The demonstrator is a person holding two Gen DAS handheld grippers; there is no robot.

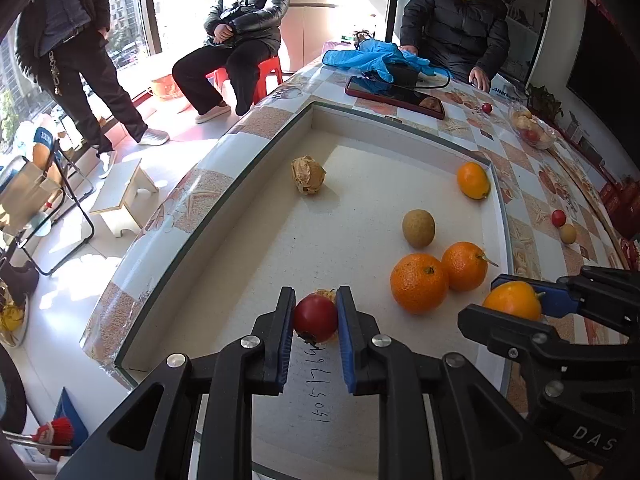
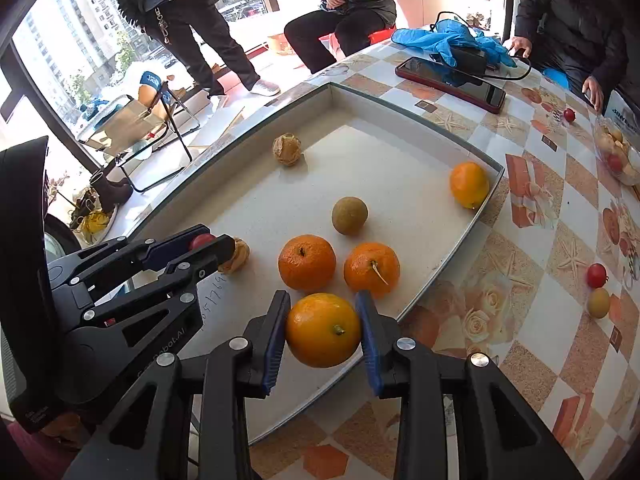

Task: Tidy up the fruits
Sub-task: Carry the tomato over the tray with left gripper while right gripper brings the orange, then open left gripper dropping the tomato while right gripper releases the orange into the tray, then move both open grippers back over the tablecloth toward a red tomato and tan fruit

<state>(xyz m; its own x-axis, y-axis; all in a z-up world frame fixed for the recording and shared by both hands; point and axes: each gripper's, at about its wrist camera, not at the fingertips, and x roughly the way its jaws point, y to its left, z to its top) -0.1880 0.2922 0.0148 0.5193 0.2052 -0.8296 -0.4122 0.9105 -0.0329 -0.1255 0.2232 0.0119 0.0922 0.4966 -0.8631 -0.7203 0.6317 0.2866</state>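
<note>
While both hovered over the tray, left gripper pinched a red fruit & right gripper an orange, prob. for sorting.

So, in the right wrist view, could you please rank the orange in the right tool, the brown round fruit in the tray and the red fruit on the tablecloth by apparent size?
1. Orange, largest, though nearest the camera.
2. Brown round fruit.
3. Red fruit, smallest, though farther off.
</note>
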